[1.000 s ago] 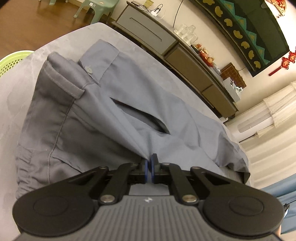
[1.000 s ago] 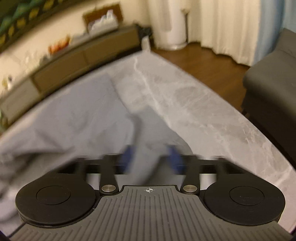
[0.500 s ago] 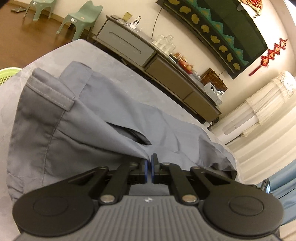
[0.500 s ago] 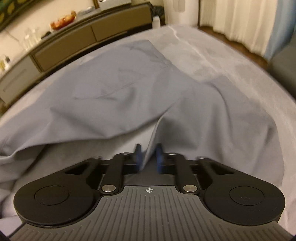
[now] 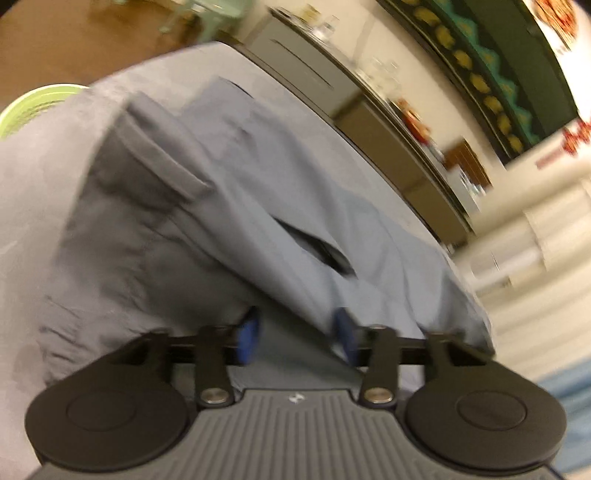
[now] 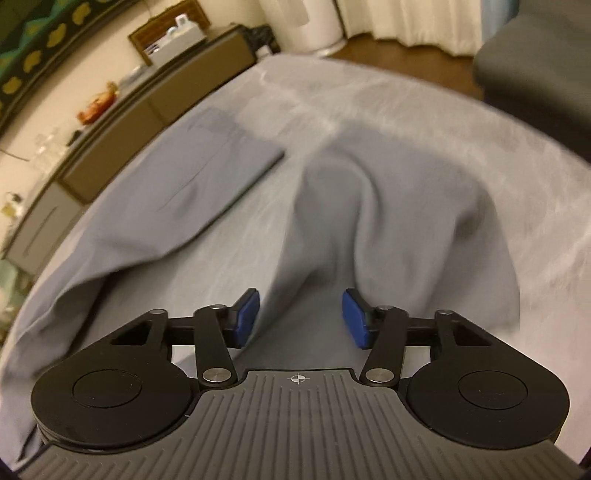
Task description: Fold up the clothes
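1. Left tongs [image 5: 297, 338]: clamped together on a fold of cloth half a second ago; now the blue pads [image 5: 248, 335] stand apart with nothing pinched. Cloth drapes across the gap and partly hides the right-side pad.
2. Right tongs [image 6: 300, 318]: also nipping a ridge of cloth half a second ago; now spread wide, empty, cloth lying just ahead of and beneath the gap.
3. Blue-grey cotton trousers [image 5: 229, 206]: lying on the surface ahead of both tongs. In the left view, the waistband with belt loop sits ahead-left and a dark pocket slit just ahead of the gap. In the right view, one leg end lies flat ahead-left; a rumpled hump rises straight ahead.
4. Pale grey marbled surface [image 6: 424, 122]: bare stretches show ahead-right of the right tongs.
5. Room: long low grey-brown sideboard [image 6: 122, 125] beyond the surface; lime-green plastic basket [image 5: 35, 107] far left of the left tongs; cream curtains [image 6: 406, 18] ahead-right of the right tongs. Left view motion-blurred.
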### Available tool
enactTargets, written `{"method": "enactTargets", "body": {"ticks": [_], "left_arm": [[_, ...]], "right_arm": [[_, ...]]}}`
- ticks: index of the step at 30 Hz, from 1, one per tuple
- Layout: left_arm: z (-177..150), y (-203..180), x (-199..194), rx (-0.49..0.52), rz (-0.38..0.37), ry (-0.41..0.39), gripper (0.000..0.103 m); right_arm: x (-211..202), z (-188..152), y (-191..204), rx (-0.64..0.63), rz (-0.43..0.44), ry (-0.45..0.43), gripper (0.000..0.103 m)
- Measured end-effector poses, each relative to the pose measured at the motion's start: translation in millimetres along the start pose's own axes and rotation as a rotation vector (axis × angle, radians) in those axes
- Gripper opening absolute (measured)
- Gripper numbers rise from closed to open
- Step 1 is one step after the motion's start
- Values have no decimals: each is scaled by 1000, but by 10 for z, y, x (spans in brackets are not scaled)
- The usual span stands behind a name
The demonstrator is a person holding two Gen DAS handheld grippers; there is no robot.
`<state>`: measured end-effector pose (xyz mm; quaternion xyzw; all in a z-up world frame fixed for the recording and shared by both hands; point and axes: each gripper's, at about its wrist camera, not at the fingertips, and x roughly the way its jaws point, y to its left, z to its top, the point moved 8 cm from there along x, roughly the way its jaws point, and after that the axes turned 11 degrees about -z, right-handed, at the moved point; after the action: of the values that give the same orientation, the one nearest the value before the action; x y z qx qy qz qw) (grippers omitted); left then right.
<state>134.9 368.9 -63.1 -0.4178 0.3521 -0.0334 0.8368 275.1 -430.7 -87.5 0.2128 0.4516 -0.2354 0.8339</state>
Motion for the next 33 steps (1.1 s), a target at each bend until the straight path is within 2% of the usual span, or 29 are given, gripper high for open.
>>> {"method": "enactTargets", "body": {"ticks": [1, 2, 3, 4, 5, 6, 7, 9, 11, 14, 15, 16, 18, 20, 22, 24, 25, 26, 28, 29, 30, 31, 32, 33], "left_arm": [[41, 42, 24, -20, 13, -11, 57], [74, 70, 70, -39, 21, -14, 52], [105, 90, 124, -57, 26, -15, 42], [138, 71, 197, -58, 18, -9, 12], [227, -5, 263, -40, 5, -17, 4], [346, -99, 321, -16, -7, -34, 4], [530, -247, 336, 6, -52, -77, 3], [905, -605, 205, 22, -179, -186, 2], [1141, -1024, -109, 72, -308, -305, 2], [1035, -1450, -686, 164, -455, -392, 2], [896, -1496, -838, 196, -468, -400, 2], [727, -1477, -943, 228, -450, -389, 2], [400, -1282, -958, 250, -358, -325, 2], [14, -887, -754, 209, -229, -201, 2], [-310, -517, -501, 137, -141, -76, 3], [-529, -248, -321, 83, -61, 1, 3], [-579, -181, -271, 68, -44, 23, 4], [-611, -147, -245, 63, -26, 32, 5], [-602, -120, -258, 53, 0, 16, 9], [-593, -95, -272, 40, 3, 7, 10], [-585, -69, -283, 23, 9, 0, 11], [-600, -19, -283, 9, 26, -6, 16], [-633, 65, -282, 4, 48, -4, 21], [-661, 137, -275, 2, 73, 3, 22]], "right_arm": [[66, 56, 28, -10, -19, 0, 52], [131, 110, 56, -21, -36, 0, 29], [193, 150, 78, -35, -39, 6, 16], [256, 191, 101, -50, -43, 11, 9], [300, 238, 125, -60, -40, 12, 4], [247, 319, 160, -46, -4, -8, 2], [178, 410, 193, -30, 35, -32, 2], [-123, 678, 222, 34, 138, -118, 1], [-250, 592, 59, 52, 148, -134, 1], [-442, 463, -186, 80, 164, -157, 0], [-506, 420, -268, 89, 169, -165, 0], [-570, 377, -349, 98, 174, -173, 0], [-699, 291, -514, 117, 184, -189, 0], [-828, 205, -678, 135, 195, -204, 0], [-919, 109, -845, 160, 204, -207, 0], [-538, -119, -1036, 259, 201, -49, 1], [-383, -212, -1114, 302, 203, 18, 1], [-405, -184, -1107, 299, 219, 11, 0], [-524, -99, -1091, 237, 159, -71, 1], [-562, -98, -1082, 225, 155, -85, 2], [-597, -99, -1068, 210, 148, -100, 4], [-612, -106, -1031, 185, 126, -117, 14], [-628, -112, -986, 157, 106, -134, 15], [-650, -112, -901, 116, 91, -155, 16]]}}
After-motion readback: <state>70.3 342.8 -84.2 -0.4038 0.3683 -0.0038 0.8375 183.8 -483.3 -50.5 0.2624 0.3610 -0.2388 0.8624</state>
